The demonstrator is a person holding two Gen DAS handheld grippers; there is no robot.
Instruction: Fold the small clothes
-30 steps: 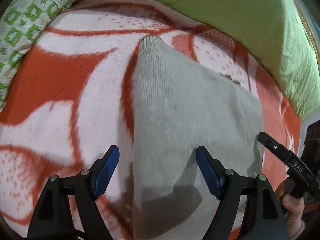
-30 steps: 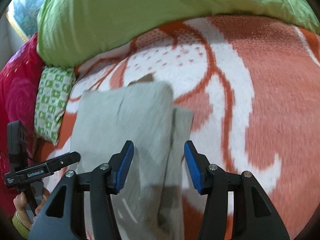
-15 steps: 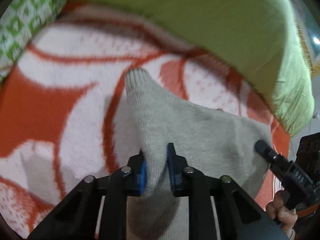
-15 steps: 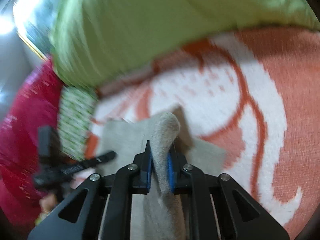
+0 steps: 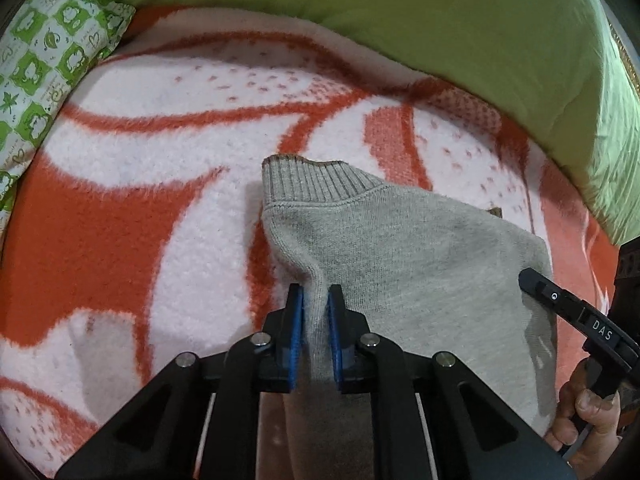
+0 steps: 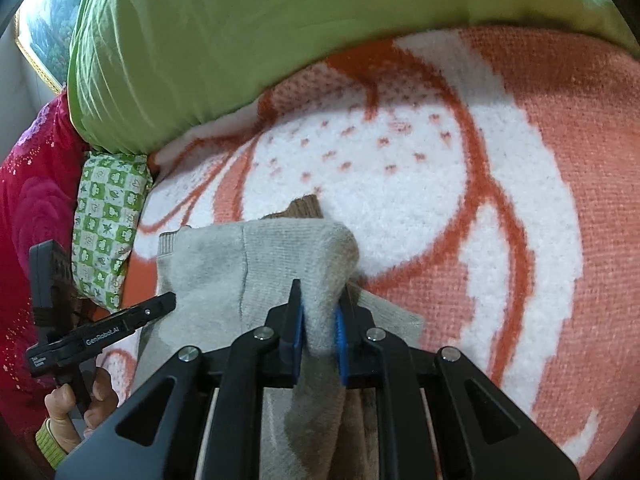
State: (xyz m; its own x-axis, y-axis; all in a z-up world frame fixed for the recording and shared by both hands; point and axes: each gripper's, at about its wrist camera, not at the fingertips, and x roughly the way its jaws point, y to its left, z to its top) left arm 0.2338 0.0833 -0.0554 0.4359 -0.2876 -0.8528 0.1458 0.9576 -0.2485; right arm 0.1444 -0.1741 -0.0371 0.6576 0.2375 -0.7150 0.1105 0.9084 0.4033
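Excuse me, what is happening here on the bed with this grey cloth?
A person is folding a small grey knit garment on an orange and white blanket. The left gripper and the right gripper are each shut on a pinch of its fabric. Its ribbed cuff lies on the blanket.

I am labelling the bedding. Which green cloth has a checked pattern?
The small pillow at the blanket's left edge: green-and-white checks with little pictures. The big green duvet is plain.

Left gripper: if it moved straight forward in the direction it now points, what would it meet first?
The left gripper is already shut on the grey knit garment, so it would push that fabric ahead. Beyond lies the orange-and-white blanket; depth is unclear.
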